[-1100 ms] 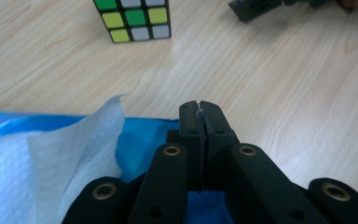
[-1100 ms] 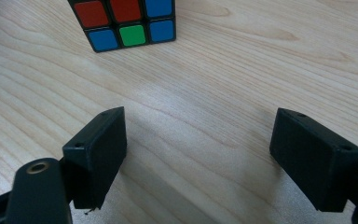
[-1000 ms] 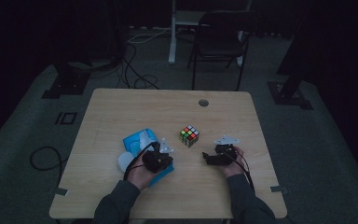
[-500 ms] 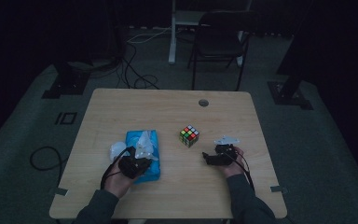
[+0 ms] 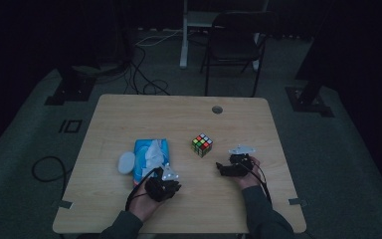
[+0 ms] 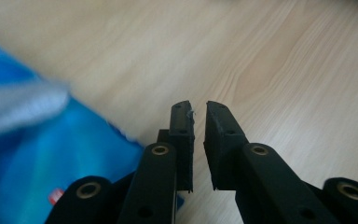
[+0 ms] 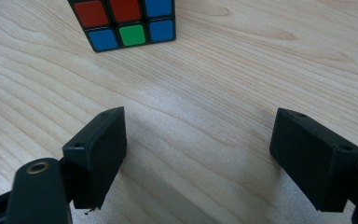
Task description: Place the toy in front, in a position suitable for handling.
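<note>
High view: my left tool (image 5: 165,185) sits low in the frame, left of centre, on the tabletop (image 5: 179,119), just below the blue wipes pack (image 5: 149,157). A white tissue sticks up out of the pack top. A white round lid (image 5: 126,162) lies touching or just beside the pack's left edge, can't tell which.

Left gripper view: left tool (image 6: 198,114) jaws nearly together, narrow slit between them, nothing held. A tiny white fibre clings to the left jaw tip. The blue pack (image 6: 51,154) fills the lower left of the frame, blurred white tissue at the left edge; bare wood ahead of the jaws.

High view: my right tool (image 5: 229,169) is at lower right of centre, on the tabletop, jaws pointing left in the frame. The puzzle cube (image 5: 202,145) stands up and left of it, near but apart, and to the right of the pack.

Right gripper view: right tool (image 7: 200,140) jaws wide apart, empty, bare wood between them. The cube (image 7: 123,22) is at the top of the frame, left of centre, well ahead of the jaws; red, blue and green tiles show.
</note>
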`<action>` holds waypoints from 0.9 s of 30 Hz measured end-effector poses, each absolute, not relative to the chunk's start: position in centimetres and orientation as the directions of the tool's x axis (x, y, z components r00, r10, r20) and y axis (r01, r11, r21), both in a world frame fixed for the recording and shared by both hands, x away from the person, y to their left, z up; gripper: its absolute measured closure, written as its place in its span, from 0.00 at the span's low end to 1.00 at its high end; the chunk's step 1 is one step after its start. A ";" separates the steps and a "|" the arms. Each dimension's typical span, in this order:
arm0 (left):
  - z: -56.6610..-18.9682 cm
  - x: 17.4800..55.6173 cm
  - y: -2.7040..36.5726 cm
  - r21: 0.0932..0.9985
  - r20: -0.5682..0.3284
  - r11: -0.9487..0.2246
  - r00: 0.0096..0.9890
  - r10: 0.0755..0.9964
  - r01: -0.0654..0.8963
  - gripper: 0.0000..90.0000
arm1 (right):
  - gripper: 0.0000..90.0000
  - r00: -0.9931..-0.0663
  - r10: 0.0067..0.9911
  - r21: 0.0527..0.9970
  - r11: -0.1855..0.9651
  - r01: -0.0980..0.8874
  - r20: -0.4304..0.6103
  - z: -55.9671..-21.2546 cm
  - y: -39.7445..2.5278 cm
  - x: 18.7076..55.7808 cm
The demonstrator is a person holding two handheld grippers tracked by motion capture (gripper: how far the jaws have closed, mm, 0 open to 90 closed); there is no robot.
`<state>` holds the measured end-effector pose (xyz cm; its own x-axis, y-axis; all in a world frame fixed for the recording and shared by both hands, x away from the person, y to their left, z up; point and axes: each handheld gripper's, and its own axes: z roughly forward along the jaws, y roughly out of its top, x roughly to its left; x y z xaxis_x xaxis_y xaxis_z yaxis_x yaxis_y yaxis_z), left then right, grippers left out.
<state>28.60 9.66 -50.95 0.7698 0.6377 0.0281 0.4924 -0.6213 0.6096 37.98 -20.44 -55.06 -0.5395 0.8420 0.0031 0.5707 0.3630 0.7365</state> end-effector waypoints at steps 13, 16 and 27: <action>-52.1 30.2 16.3 0.607 0.090 -0.492 0.561 0.823 0.624 0.92 | 0.21 -0.540 0.841 0.737 0.363 0.570 0.003 -55.1 -20.4 38.0; -52.2 30.7 17.6 0.625 0.068 -0.442 0.519 0.852 0.644 0.90 | 0.21 -0.540 0.842 0.737 0.363 0.570 0.003 -55.1 -20.4 38.0; -52.6 31.2 20.1 0.736 -0.008 -0.378 0.566 0.825 0.561 0.71 | 0.21 -0.540 0.841 0.737 0.364 0.570 0.003 -55.1 -20.4 38.0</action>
